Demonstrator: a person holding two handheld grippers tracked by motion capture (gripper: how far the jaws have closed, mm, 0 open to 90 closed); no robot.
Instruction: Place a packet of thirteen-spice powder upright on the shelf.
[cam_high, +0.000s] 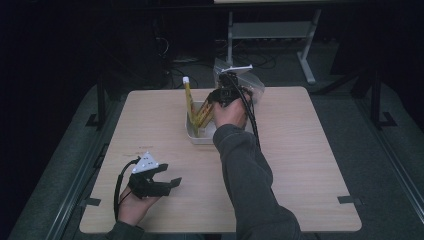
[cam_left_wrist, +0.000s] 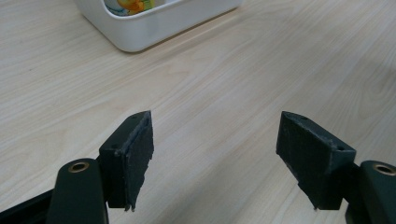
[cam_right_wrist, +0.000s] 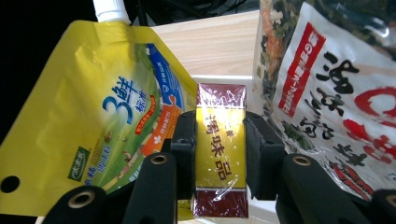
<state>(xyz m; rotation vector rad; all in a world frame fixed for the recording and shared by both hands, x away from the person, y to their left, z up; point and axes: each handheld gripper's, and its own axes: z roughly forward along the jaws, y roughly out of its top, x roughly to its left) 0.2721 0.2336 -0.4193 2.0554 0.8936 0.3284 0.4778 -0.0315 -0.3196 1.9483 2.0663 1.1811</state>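
My right gripper is shut on a narrow gold and maroon box, wrapped in clear film, over the white bin. In the high view that gripper holds the box tilted into the bin. A yellow spouted pouch stands upright at the bin's left side. A clear bag of dried food with a red and white label stands to the right. My left gripper is open with nothing between its jaws, low over bare tabletop near the front left.
The wooden table has bare room to the right and left of the bin. In the left gripper view the white bin's corner lies ahead. Dark floor and a metal table frame lie beyond the far edge.
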